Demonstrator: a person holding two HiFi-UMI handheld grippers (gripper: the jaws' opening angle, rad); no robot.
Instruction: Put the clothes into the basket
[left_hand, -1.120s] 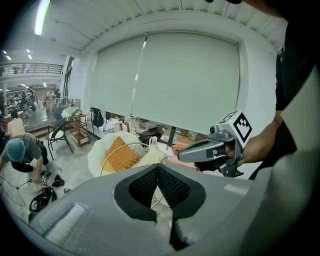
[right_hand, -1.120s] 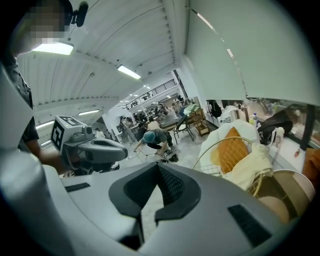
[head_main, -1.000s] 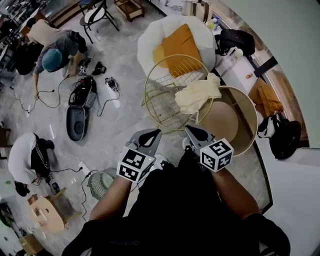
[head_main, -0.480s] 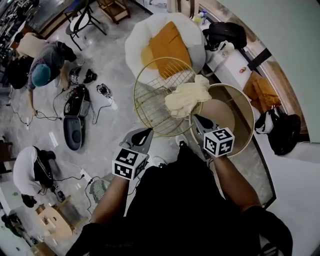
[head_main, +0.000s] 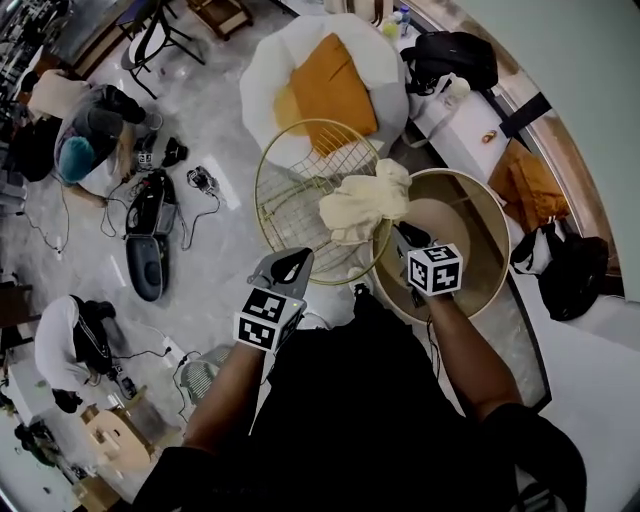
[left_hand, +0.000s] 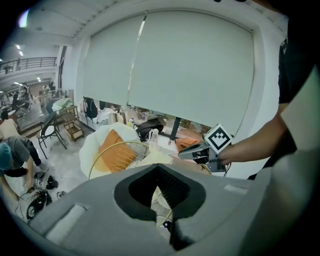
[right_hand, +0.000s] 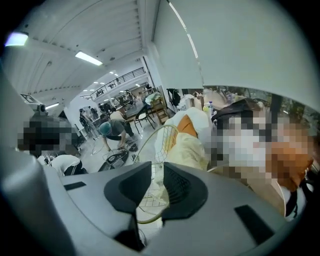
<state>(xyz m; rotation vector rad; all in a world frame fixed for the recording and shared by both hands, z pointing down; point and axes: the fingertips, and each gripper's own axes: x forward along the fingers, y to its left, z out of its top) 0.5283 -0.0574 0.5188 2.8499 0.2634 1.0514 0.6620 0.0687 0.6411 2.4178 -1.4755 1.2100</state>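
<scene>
The cloth (head_main: 362, 205), a pale cream bundle, lies draped over the rim of the wire basket (head_main: 258, 200) on the side next to the round counter (head_main: 475, 215), partly inside the gold ring and partly hanging toward the counter's edge. The right gripper (head_main: 398, 232) reaches over the counter with its tips at the near edge of the cloth. Its fingers have just been opening and now stand a little apart. In the right gripper view a fold of the cloth and the basket's mesh show in the slit between them, but the pads do not pinch the fabric, and whether it touches one of them cannot be told. The left gripper (head_main: 300, 256) is held just short of the basket's near rim, apart from the cloth, its fingers pressed together at the tips with nothing between them; the left gripper view shows only rim and cloth through the hollow behind the tips. Beyond the basket stands a white seat (head_main: 262, 85) with an orange cushion (head_main: 335, 85) on it, the basket touching or just beside it. A black bag (head_main: 455, 60) sits near the wall, and people (head_main: 85, 150) crouch on the floor well to the left among cables
</scene>
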